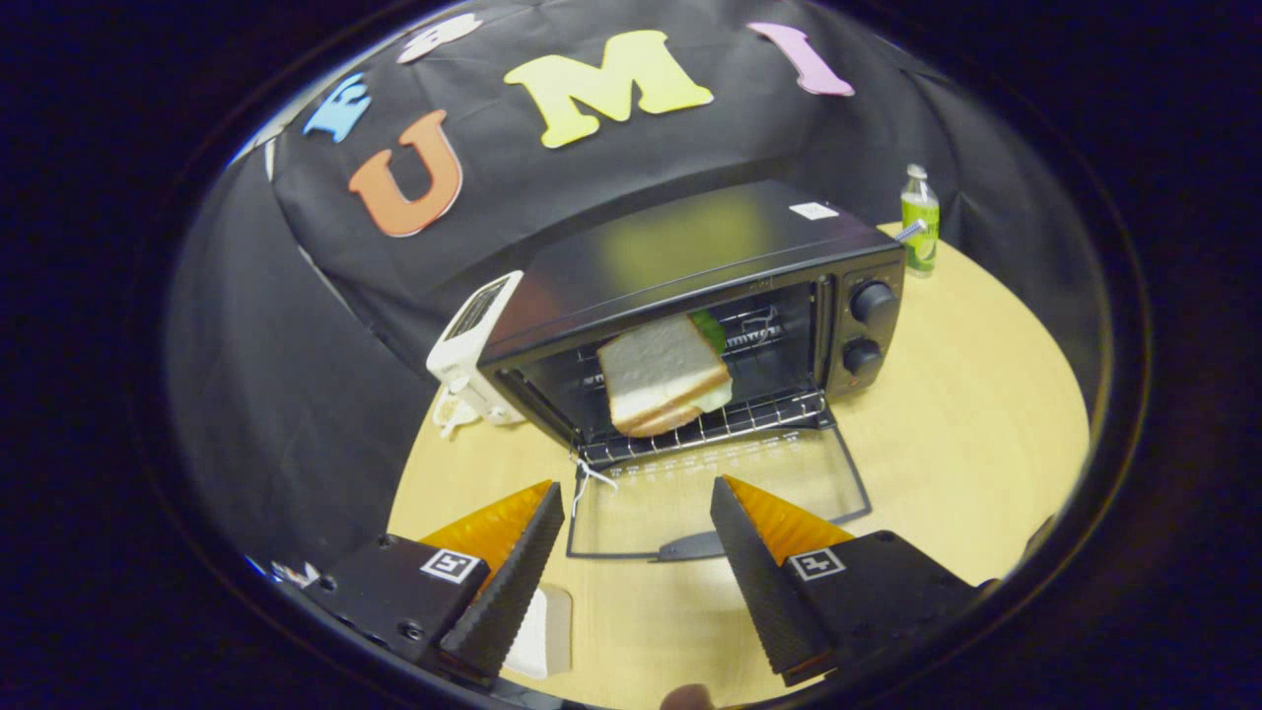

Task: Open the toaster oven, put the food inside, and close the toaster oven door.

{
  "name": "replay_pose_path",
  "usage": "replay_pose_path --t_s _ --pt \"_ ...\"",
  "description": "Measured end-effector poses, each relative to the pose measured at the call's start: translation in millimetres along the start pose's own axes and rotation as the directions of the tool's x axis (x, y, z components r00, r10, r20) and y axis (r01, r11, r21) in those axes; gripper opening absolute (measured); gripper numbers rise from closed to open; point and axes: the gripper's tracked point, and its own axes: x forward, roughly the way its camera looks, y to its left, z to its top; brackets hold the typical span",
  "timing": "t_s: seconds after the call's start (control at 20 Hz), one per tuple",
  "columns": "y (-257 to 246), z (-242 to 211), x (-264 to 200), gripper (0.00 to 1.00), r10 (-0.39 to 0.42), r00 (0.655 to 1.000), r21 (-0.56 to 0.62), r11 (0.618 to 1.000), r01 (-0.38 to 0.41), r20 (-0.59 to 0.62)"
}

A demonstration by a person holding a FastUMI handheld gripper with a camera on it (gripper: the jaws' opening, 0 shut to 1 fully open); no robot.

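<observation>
A black toaster oven [690, 266] stands on the round wooden table [966, 414], its glass door [720, 493] folded down flat towards me. A sandwich of white bread [663, 375] with a green leaf at its far edge lies on the wire rack [730, 424] inside the cavity. My gripper [636, 503] hovers open above the door's front edge, nothing between its fingers. The door handle [690, 545] lies between the two fingertips, a little below them. The sandwich is well beyond the fingers.
Two black knobs [868, 330] sit on the oven's right panel. A white device [473, 340] stands against the oven's left side. A small green bottle [919, 222] stands at the table's far right. A pale flat object [542, 631] lies under the left finger.
</observation>
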Motion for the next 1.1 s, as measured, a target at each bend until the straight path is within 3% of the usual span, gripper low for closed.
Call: replay_pose_path --t_s 0.2,0.45,0.75,1.1 --pt "6 -8 -41 0.98 -0.021 0.999 -0.121 0.992 0.025 0.038" --pt "-2 -22 -75 0.99 -0.074 0.993 -0.167 0.982 0.088 0.089" --pt "-19 -71 -52 0.99 -0.124 0.992 -0.169 0.977 0.127 0.031" --pt "-47 -113 13 0.99 -0.189 0.98 -0.147 0.973 0.178 -0.064"
